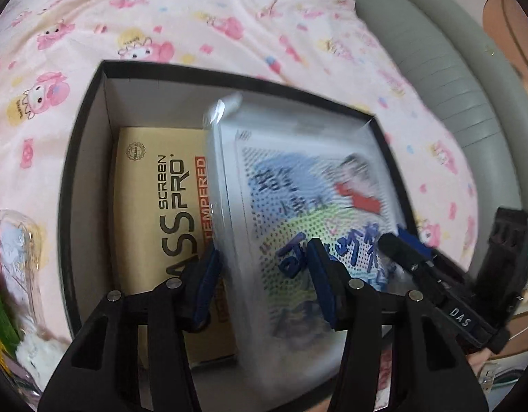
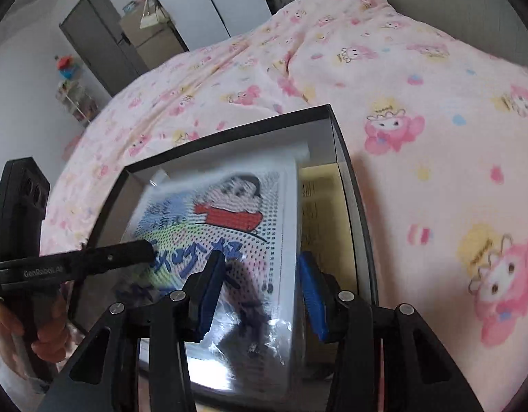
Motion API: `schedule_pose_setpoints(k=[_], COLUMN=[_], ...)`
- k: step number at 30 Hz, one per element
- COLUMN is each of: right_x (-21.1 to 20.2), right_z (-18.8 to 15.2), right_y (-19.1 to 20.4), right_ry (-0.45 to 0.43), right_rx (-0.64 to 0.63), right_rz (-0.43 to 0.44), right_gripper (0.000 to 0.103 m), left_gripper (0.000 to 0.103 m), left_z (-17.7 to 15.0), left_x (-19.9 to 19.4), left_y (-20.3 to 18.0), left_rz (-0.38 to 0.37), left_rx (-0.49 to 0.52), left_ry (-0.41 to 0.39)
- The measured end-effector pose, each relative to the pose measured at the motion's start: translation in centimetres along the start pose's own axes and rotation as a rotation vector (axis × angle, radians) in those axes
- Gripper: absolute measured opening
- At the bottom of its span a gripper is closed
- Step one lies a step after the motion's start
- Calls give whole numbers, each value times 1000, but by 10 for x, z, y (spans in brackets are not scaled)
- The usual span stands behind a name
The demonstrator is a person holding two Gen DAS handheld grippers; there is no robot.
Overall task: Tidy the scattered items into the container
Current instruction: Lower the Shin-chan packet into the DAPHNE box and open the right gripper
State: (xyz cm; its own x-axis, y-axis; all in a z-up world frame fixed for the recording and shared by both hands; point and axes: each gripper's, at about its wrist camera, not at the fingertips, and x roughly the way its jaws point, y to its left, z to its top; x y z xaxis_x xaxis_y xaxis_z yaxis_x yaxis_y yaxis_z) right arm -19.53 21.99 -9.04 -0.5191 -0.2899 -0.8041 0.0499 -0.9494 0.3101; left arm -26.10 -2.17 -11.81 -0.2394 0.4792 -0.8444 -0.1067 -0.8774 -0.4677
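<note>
Over the black box (image 1: 92, 110) on the bed (image 1: 161, 17), both grippers, left (image 1: 264, 271) and right (image 2: 260, 288), grip a flat plastic-wrapped pack (image 1: 298, 189) by its near edge; it looks light, stiff and slippery, best pinched at that edge.

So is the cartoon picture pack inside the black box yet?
Mostly in. The cartoon pack sits between the black box's walls, tilted over the tan screen-protector box. Whether it rests on the bottom, cannot tell.

Packet (image 1: 308, 185) in box (image 1: 82, 158), on bedspread (image 1: 195, 17)
</note>
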Motion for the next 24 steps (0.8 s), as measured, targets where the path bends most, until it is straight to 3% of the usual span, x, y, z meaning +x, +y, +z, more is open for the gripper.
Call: schedule_pose_setpoints(k=[7, 8, 12, 15, 18, 21, 23, 24], right_x=[-1, -5, -25, -40, -47, -57, -63, -66], right_z=[-8, -10, -14, -10, -9, -9, -8, -8], right_y=[0, -2, -16, -30, -42, -44, -48, -51], right_ry=[-25, -39, -100, -149, -157, -196, -217, -233], right_rx=[-33, -25, 7, 21, 56, 41, 70, 90], right_rz=[-65, -63, -25, -28, 22, 10, 24, 21], right_gripper=[41, 40, 40, 39, 39, 39, 39, 39], left_gripper=[57, 53, 50, 50, 52, 53, 53, 62], left_z=[-4, -3, -2, 0, 2, 4, 5, 5], left_x=[24, 27, 24, 28, 42, 51, 58, 63], left_y=[-6, -7, -10, -10, -18, -36, -44, -49], left_rz=[26, 35, 143, 153, 158, 199, 168, 149], left_rx=[13, 17, 12, -53, -77, -32, -28, -29], left_ry=[143, 155, 108, 88, 123, 127, 148, 165])
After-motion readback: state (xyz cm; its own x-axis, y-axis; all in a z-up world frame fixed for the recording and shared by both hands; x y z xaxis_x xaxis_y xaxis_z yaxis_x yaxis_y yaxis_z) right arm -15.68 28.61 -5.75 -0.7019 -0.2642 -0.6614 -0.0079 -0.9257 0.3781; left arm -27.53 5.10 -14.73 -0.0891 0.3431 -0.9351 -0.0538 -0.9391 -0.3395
